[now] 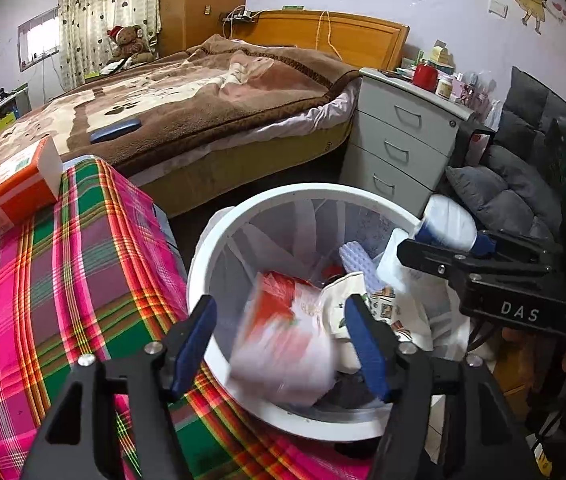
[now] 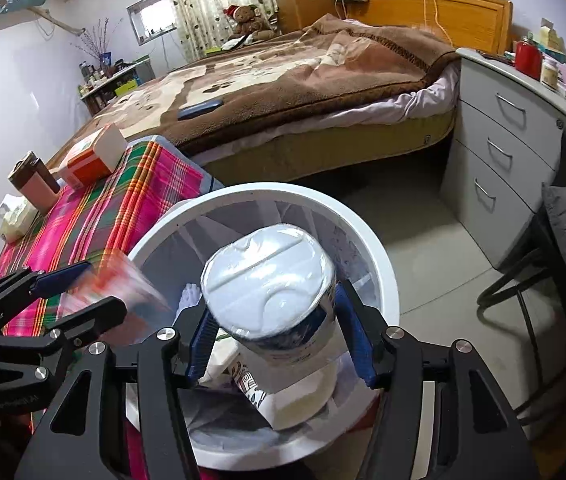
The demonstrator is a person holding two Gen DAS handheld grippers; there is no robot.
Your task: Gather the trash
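Two pieces of trash over the white bin, both at the point of release

The red-and-white wrapper, motion-blurred, sits between the parted fingers of the left hand-held gripper above the white bin, seemingly let go and dropping; the plastic-wrapped white canister lies between the pads of the right hand-held gripper, though whether they grip it I cannot tell. The bin, lined with a clear bag, already holds crumpled paper and packaging. Left on the plaid-covered surface: an orange-and-white box, a brown carton and a tissue pack, possibly next
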